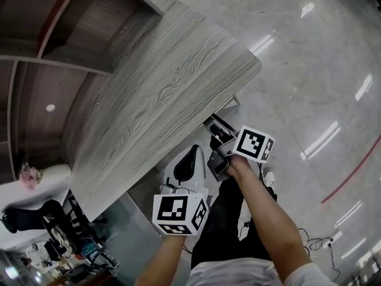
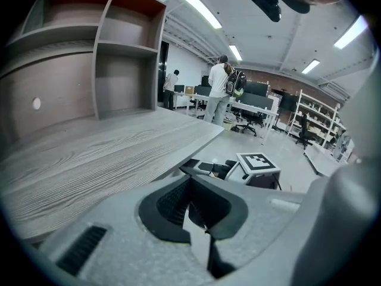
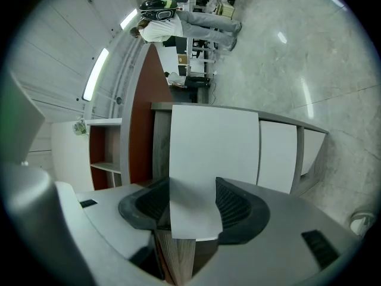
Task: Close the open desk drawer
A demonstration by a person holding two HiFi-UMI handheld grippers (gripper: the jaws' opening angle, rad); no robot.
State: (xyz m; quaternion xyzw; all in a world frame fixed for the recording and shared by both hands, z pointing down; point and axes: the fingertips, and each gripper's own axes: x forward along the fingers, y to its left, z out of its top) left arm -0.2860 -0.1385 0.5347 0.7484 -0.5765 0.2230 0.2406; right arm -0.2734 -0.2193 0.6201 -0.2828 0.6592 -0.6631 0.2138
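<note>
Only in right gripper view — right claw, clamped on drawer front

No word, number, brand or sign can be read anywhere. The near cube on the left gripper and the far cube on the right gripper carry only black-and-white square markers, without lettering.
</note>
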